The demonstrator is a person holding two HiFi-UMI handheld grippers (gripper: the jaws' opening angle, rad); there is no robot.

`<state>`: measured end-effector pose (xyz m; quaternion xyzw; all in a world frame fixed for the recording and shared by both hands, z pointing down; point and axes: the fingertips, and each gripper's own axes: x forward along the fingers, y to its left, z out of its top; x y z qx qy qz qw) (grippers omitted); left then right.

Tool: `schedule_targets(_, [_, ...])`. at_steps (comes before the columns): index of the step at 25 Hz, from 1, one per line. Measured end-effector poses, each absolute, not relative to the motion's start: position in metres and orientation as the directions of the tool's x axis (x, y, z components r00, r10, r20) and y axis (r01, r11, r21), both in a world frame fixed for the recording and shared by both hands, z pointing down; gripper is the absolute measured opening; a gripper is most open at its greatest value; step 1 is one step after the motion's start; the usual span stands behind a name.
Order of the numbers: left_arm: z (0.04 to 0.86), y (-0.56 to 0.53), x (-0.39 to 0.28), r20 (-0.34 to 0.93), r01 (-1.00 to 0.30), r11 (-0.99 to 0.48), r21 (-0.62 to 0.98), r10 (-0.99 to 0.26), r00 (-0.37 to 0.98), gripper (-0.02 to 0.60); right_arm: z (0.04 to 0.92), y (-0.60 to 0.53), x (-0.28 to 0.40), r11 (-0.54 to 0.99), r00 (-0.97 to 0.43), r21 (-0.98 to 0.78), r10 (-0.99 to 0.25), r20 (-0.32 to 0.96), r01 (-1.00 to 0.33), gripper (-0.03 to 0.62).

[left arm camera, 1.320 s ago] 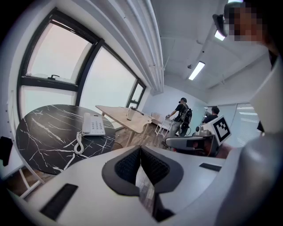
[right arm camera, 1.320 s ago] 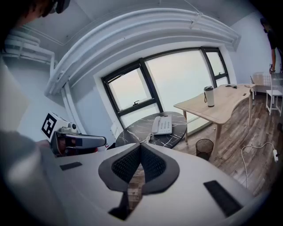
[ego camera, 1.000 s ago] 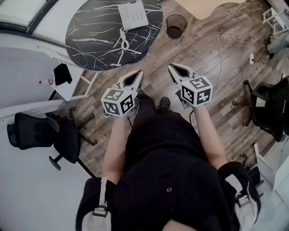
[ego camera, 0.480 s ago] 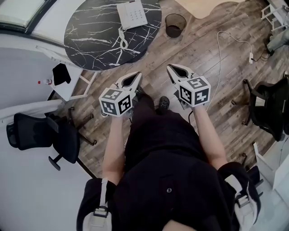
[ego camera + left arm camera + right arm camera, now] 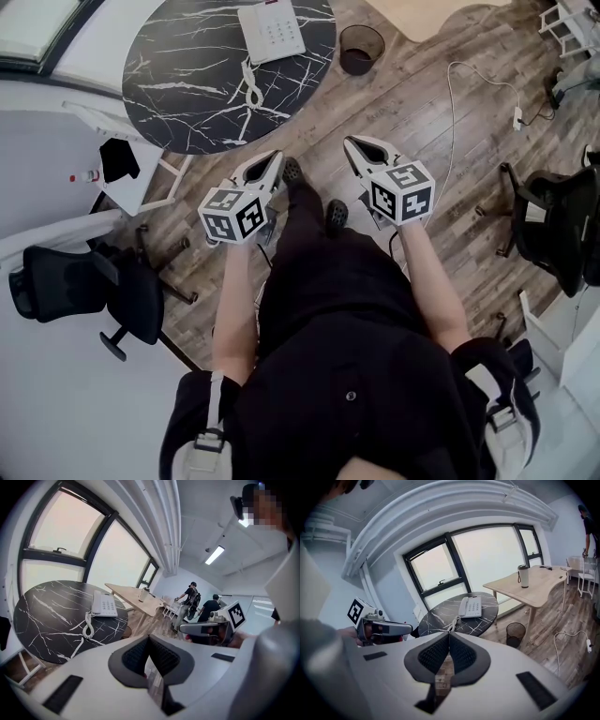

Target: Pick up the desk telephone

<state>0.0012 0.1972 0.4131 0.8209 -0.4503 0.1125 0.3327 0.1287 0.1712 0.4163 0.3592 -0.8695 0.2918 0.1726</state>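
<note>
Standing well short of the round marble table (image 5: 178, 94) at the upper left of the head view, you hold both tongs out in front of you with nothing in them. The left gripper (image 5: 271, 159) has its jaws pressed together, and so does the right gripper (image 5: 354, 144). The desk telephone (image 5: 272, 30) lies on the table's far side, at top centre of the frame, and its coiled cord (image 5: 250, 84) runs back toward you. It looks like light, hard, smooth plastic, and the handset probably sits loose in its cradle. I'd take the base by its two long sides, one gripper on each, and keep it level. The head view shows only floor and furniture. The left gripper view adds people (image 5: 192, 599) across the room, and the right gripper view adds a wooden desk (image 5: 534, 588) with a tumbler (image 5: 522, 576).
</note>
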Motion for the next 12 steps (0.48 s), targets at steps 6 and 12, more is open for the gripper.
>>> schedule_targets(6, [0.421,0.151,-0.015,0.467,-0.786,-0.371,0.495,-0.649,0.601,0.015,0.425,0.131,0.119,0.549,-0.670,-0.397,-0.506,0.543,-0.736,0.031])
schedule_targets(12, [0.431,0.105,-0.036,0.491,-0.782,-0.367,0.504,-0.623,0.609,0.015,0.432,0.089,0.105,0.496,-0.642,-0.414,-0.512,0.571,-0.763,0.031])
